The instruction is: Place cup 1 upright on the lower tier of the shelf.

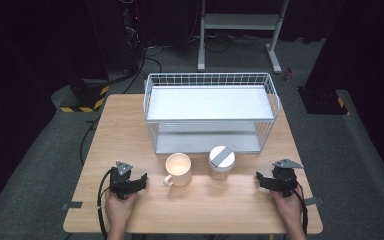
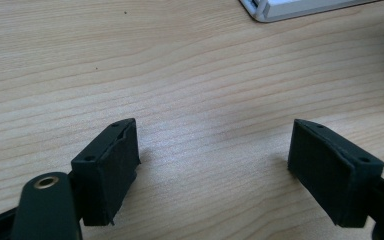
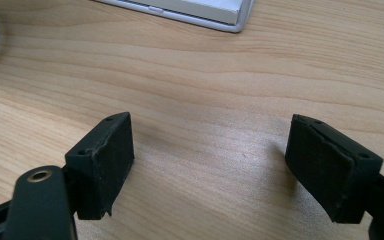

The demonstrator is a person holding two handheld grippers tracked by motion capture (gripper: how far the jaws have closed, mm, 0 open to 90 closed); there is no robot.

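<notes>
High view: we see a wooden table (image 1: 130,125) from above, with a white two-tier wire rack (image 1: 210,112) at its far side. Just in front of the rack stand a cream mug (image 1: 178,169), its handle pointing toward the near left, and, just to its right and apart from it, a clear jar with a grey-and-white lid (image 1: 222,162).

Our left gripper (image 1: 142,181) rests low near the mug's handle, not touching it. Our right gripper (image 1: 260,178) sits to the right of the jar, a little apart. In the left gripper view the black pads (image 2: 111,170) stand wide apart over bare wood; in the right gripper view the pads (image 3: 105,162) are likewise apart, with nothing between them.

We judge the mug to be ceramic: stiff, smooth, fairly heavy, and breakable if knocked. Its rim wall or handle would give the surest hold. The jar looks like glass or clear plastic, though we cannot tell which from here; it is likely slippery, so gripping across the body below the lid seems safest.
</notes>
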